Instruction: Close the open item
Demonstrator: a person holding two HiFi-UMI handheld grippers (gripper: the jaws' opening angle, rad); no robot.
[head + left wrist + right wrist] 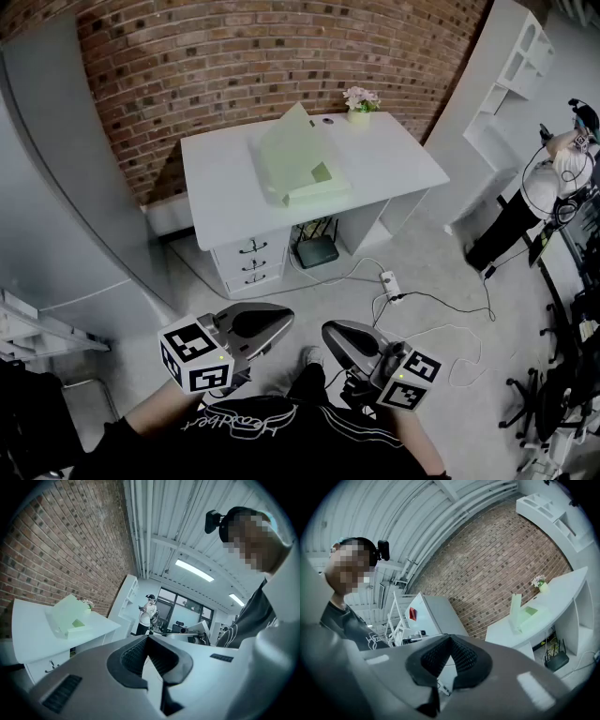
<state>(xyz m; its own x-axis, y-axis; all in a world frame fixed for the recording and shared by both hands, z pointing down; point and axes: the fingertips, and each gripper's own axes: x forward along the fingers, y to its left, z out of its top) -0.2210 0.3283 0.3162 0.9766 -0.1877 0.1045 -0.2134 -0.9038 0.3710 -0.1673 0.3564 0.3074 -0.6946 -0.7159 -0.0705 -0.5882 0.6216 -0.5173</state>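
The pale green box (298,159) lies mid-desk (403,155) with its lid raised. The likely risk is that a hard push on the lid slides the light box across the desk instead of folding it shut. The left gripper (284,321) and right gripper (328,330) hang well short of the desk, jaws pressed together on nothing

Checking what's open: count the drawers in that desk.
3, stacked under the desk at its left end: top drawer, middle drawer, bottom drawer. More could be hidden on the far side.
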